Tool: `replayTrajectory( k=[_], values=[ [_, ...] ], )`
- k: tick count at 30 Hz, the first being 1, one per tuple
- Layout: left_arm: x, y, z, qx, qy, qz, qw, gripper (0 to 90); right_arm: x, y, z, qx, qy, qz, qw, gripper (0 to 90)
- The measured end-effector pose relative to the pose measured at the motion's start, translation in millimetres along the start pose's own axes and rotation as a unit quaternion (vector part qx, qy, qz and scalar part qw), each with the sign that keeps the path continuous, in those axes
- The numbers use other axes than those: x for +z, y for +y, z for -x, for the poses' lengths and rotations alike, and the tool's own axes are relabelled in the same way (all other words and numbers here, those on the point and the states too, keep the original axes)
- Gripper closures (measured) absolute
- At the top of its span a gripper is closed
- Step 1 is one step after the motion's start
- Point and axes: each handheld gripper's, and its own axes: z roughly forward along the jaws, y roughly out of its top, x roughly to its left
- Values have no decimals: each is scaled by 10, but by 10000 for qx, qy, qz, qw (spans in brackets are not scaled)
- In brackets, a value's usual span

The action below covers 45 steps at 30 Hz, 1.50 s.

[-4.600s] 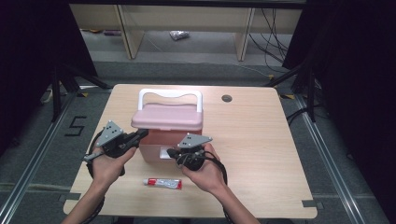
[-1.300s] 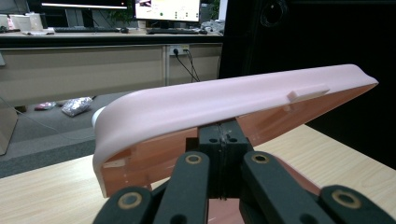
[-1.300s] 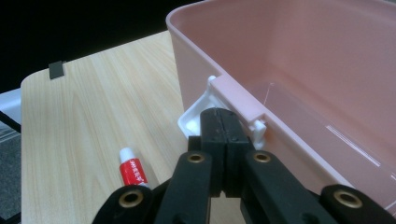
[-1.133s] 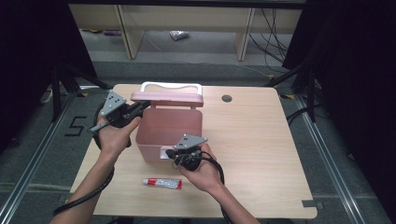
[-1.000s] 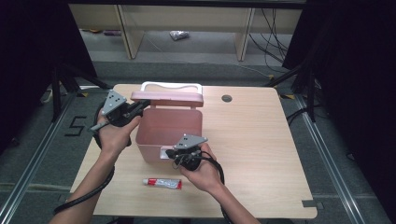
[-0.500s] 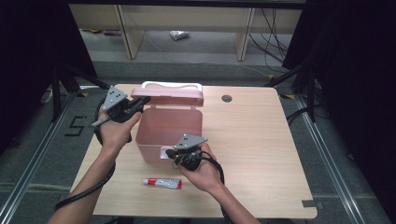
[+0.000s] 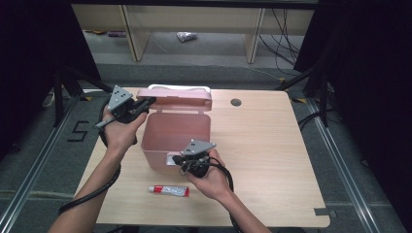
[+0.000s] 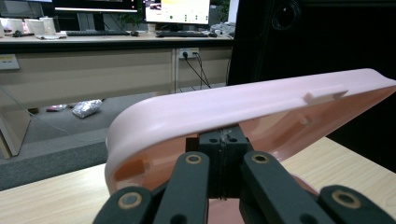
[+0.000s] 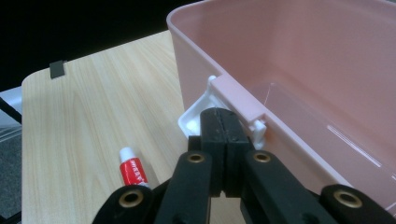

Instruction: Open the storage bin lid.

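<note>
A pink plastic box stands open on the wooden table, its inside bare. Its hinged lid with a white handle is tipped up and back. My left gripper is shut, with its tips tucked under the lid's left front edge; the closed jaws meet at the left gripper tips. My right gripper is shut too, its tips resting against the white latch on the box's front wall, just below the rim.
A small red-and-white tube lies on the table in front of the box, beside my right hand, and is also seen as the tube left of the jaws. A round cable hole sits at the table's far edge. Bare wood lies to the right.
The lid, shut several seconds ago, has swung up and back. My left gripper rose and moved back with it, a little further within the last second. The right gripper has stayed at the latch.
</note>
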Motion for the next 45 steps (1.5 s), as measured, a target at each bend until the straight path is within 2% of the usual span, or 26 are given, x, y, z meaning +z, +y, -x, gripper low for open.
replayTrajectory(
  k=[6,7,9,14,15,16,17,24,26,34,36,37,43,45],
  values=[
    [27,23,-24,26,35,-8,10000,899,5,1,14,-106,19,23,9999,900],
    [32,27,-24,24,44,-6,10000,899,1,0,2,-6,17,-4,10000,900],
    [40,35,-27,31,49,-16,10000,899,-13,6,12,-72,-4,-82,9999,900],
    [66,53,-37,20,90,-13,10000,899,1,1,4,-50,-11,-13,10000,900],
    [70,56,-40,28,100,-15,9999,899,-15,11,20,-191,-14,-87,9998,900],
    [78,62,-44,33,104,-11,9999,899,-4,8,20,-190,-21,-33,9998,900],
    [84,66,-46,44,111,-16,9999,899,-4,6,8,-70,-6,-50,10000,900],
    [114,87,-58,85,172,-27,9998,899,-15,9,12,-109,2,-106,9999,900],
    [120,90,-63,89,187,-28,9998,899,-14,9,16,-188,-14,-84,9998,900],
    [149,114,-85,114,224,-54,9997,899,-14,9,10,-117,8,-105,9999,900],
    [158,120,-87,117,235,-56,9996,899,-14,9,11,-123,6,-104,9999,900],
    [162,120,-79,50,230,-82,9997,899,-14,12,19,-215,-5,-90,9997,900],
    [193,142,-88,91,253,-91,9996,899,-11,11,20,-225,4,-76,9997,900],
    [201,149,-93,110,266,-108,9995,899,-15,10,10,-119,14,-108,9999,900]
  ],
)
